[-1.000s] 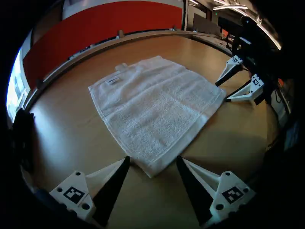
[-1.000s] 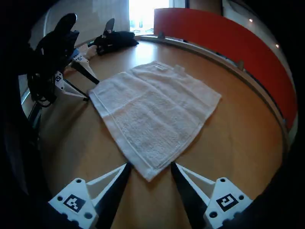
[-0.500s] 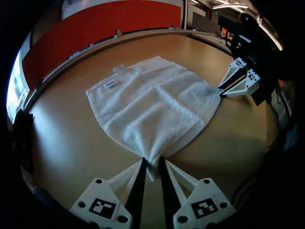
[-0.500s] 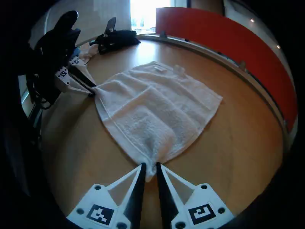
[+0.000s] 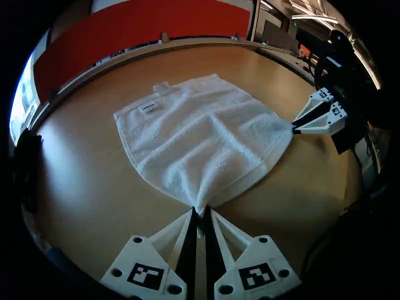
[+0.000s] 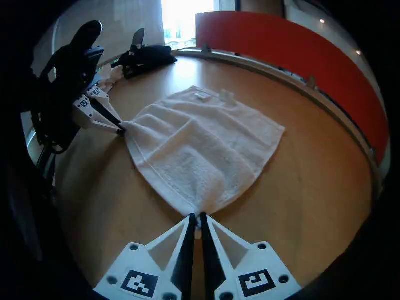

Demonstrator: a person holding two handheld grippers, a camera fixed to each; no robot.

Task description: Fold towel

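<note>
A white towel lies spread on the wooden table, with a small label near its far edge. My left gripper is shut on the towel's near corner, and the cloth bunches into creases toward the pinch. In the right gripper view, the towel runs down to my right gripper, which is shut on another corner. The right gripper also appears at the right of the left gripper view, pinching its corner. The left gripper appears at the left of the right gripper view, holding its corner.
A red partition runs along the table's far edge behind a raised rim. A dark object lies near the bright window at the back of the table. Bare wood surrounds the towel on all sides.
Both grippers went from open beside the towel's corners to shut on them. The towel, flat a second ago, is now creased and drawn toward both pinched corners.
</note>
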